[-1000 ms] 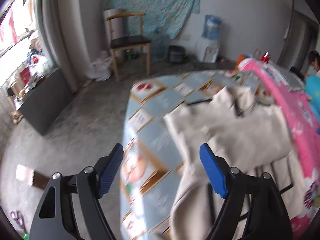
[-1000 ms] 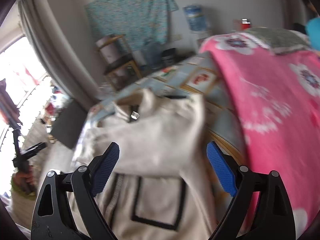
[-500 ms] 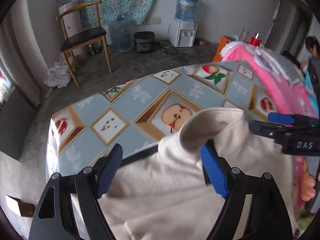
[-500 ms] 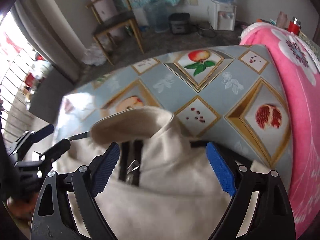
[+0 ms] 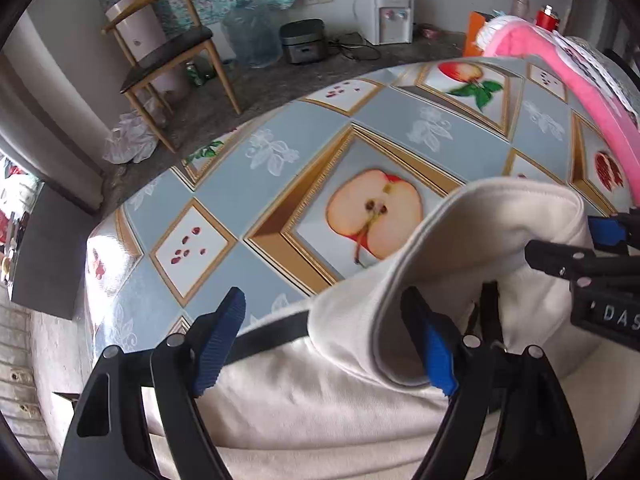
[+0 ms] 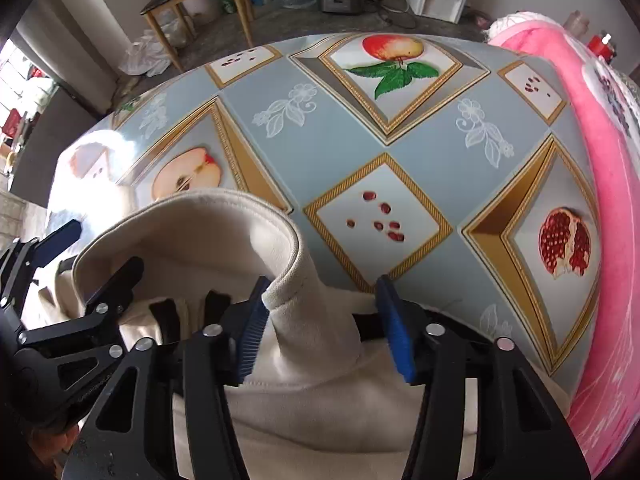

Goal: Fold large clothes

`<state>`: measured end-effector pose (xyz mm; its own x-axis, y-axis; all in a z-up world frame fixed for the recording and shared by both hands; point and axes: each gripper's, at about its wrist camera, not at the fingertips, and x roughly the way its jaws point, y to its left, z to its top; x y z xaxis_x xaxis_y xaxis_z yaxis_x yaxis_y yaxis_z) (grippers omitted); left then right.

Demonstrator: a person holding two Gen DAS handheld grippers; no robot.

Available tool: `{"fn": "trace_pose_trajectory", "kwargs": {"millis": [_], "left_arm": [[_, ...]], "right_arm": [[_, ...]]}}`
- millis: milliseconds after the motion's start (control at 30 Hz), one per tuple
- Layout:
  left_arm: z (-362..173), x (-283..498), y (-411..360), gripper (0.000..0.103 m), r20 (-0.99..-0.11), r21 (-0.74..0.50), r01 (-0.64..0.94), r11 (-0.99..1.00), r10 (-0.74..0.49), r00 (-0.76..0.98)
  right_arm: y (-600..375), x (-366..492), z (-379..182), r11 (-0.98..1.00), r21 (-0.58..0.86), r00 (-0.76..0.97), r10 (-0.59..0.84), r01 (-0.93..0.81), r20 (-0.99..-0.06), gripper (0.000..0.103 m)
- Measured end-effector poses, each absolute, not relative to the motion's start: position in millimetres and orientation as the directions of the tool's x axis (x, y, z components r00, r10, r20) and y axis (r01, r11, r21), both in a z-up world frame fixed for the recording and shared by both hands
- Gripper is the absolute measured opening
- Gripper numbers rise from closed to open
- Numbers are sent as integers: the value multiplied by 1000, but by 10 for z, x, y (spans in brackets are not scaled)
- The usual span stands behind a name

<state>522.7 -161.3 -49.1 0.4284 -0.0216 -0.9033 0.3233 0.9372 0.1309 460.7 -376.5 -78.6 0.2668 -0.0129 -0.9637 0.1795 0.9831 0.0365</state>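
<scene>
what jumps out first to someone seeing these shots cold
A cream garment's raised collar rises in the foreground. The right gripper, whose jaws have just been closing, straddles its right end; the left gripper stands open over its left end. Beneath lies a glossy blue fruit-print tablecloth, with a pink blanket along the right edge.
</scene>
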Motion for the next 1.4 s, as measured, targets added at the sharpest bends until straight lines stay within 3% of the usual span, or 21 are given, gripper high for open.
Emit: {"fn": "trace_pose_trajectory", "kwargs": {"millis": [333,500,567,633,700,933,1233,1400], "left_arm": [[-540,4864,-1619,78,-911,169,489,856,-54,409],[-570,4853,-1506,78,-917,103,466,879,-98,387],[-571,4866,-1488,78,-919,82,452,888,-108,378],[-574,4860,-1490,78,-919,82,446,891,-106,381],[-576,4850,-1502,78,-917,86,439,894,-101,387],[-595,4868,-1475,78,-920,61,409,910,-108,378],[-592,4878,-1451,78,-918,45,414,909,-126,376],[-579,4864,-1427,78,-916,33,416,909,-138,376]], "right_arm": [[-3791,3908,-554,988,145,274,123,61,-954,49],[-3794,3737,-204,992,125,408,105,22,-907,49],[-3782,3791,-74,997,69,445,48,31,-894,53],[-3739,4000,-70,998,46,449,18,52,-893,66],[-3740,4211,-137,996,12,425,-28,92,-905,69],[-3827,4615,-486,975,-123,303,-175,183,-937,68],[-3945,4486,-499,980,-21,233,-68,196,-970,56],[-3908,4208,-420,986,53,205,20,156,-979,55]]}}
